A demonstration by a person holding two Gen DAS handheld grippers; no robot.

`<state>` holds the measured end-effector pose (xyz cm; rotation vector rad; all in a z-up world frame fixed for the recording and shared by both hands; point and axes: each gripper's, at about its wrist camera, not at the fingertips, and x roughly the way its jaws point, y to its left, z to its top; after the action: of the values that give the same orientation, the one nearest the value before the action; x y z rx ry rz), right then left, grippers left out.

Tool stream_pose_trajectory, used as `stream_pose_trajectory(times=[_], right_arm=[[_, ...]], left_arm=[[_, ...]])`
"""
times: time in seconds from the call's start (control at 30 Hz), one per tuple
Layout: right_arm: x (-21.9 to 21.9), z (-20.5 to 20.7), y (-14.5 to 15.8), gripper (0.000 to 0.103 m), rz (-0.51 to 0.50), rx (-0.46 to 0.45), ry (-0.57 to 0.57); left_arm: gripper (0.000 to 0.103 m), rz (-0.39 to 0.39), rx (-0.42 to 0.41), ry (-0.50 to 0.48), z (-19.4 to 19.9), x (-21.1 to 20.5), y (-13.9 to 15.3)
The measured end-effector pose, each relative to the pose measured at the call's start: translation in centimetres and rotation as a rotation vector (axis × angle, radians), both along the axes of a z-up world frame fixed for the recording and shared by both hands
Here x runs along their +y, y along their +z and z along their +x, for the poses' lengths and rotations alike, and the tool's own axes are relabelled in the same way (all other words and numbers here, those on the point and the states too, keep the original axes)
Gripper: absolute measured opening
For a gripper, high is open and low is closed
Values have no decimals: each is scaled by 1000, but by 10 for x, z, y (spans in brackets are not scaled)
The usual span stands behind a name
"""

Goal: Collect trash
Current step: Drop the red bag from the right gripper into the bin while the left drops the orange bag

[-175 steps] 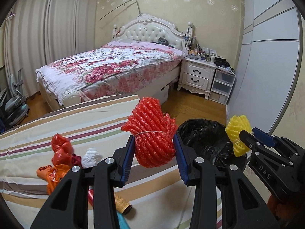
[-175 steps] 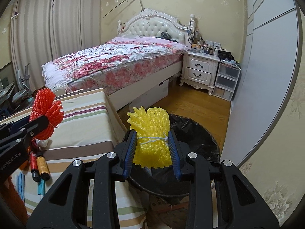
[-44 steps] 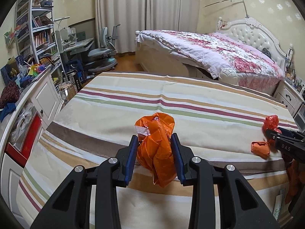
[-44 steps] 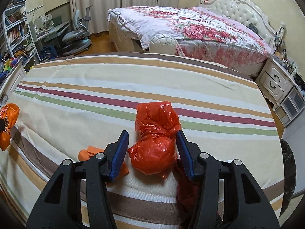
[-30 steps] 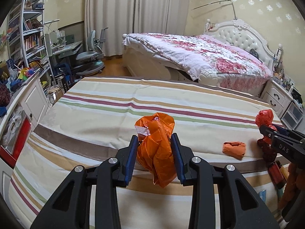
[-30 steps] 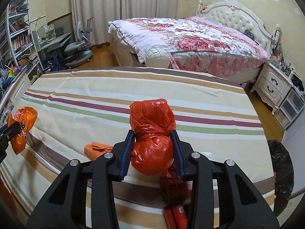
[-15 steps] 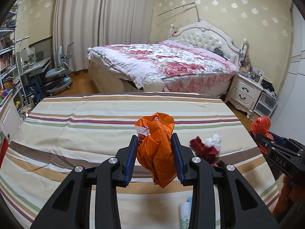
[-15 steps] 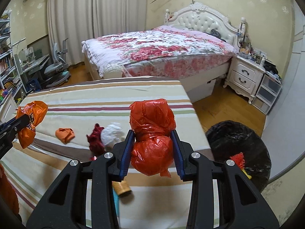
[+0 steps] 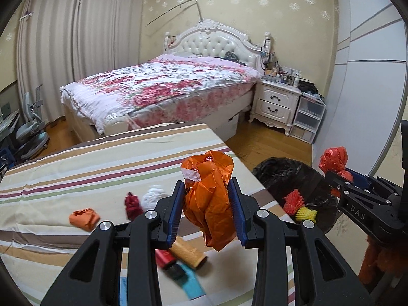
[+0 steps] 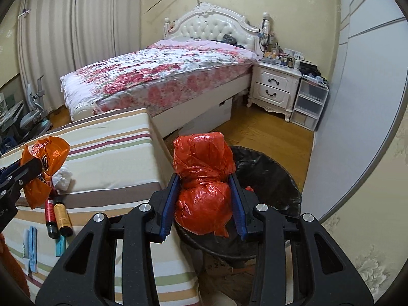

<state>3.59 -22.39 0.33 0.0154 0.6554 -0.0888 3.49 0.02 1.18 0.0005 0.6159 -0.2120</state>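
Left gripper [image 9: 206, 210]: clenched on the orange bag, blue ribbed pads pressed flat to both its sides; black angular arms with silver bolts; pointed forward and downward over the near corner of the striped cover.
Orange bag [image 9: 209, 199]: crinkled thin plastic, bunched into a lumpy wad, a pale torn label near the top, a loose tail hanging below the pads; held off the surface.
Right gripper [image 10: 204, 204]: clamped on the red bag, same blue pads and black frame; angled down, hanging above the near rim of the bin.
Red bag [image 10: 202, 178]: glossy, wrinkled film, cinched at the middle into two rounded lobes, the upper one standing above the fingertips.
Bin [image 10: 275, 178]: round, lined with shiny black creased plastic, on the wooden floor just beside the striped bed's corner.
Inside the bin: a red foam net [image 9: 293, 200] and a yellow foam net [image 9: 306, 213], both ridged mesh, lying against the liner.
Striped cover [image 9: 102, 158]: smooth cloth, bands of cream, tan, brown, maroon and green.
Left on the cover: a small folded orange wad [image 9: 84, 216], a dark red crumple [image 9: 132, 205], a white crumple [image 9: 154, 196] touching it; two cylinders side by side, one red [image 10: 49, 215], one amber [image 10: 62, 219], both dark-capped; a flat blue packet [image 9: 192, 284] near the edge.
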Motion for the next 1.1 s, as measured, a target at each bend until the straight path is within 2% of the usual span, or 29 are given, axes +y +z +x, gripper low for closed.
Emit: stream_pose_trajectory(times=[0.33,1.0,1.07,1.1], right_arm=[[-42,13,-14,38,17,6,-72],[-81,42,-33,39,73,38,-128],[-81,45,-34,42,73,41,-131],[-81,45,-35,46,73,43,-133]], left_arm=[[36,49,3,-102,30,-73,-9],[37,128,22,-124,75,-125,-27],[40,132,31,-125,77,-127,-29],[51,133,33,-118,78,-127,-29]])
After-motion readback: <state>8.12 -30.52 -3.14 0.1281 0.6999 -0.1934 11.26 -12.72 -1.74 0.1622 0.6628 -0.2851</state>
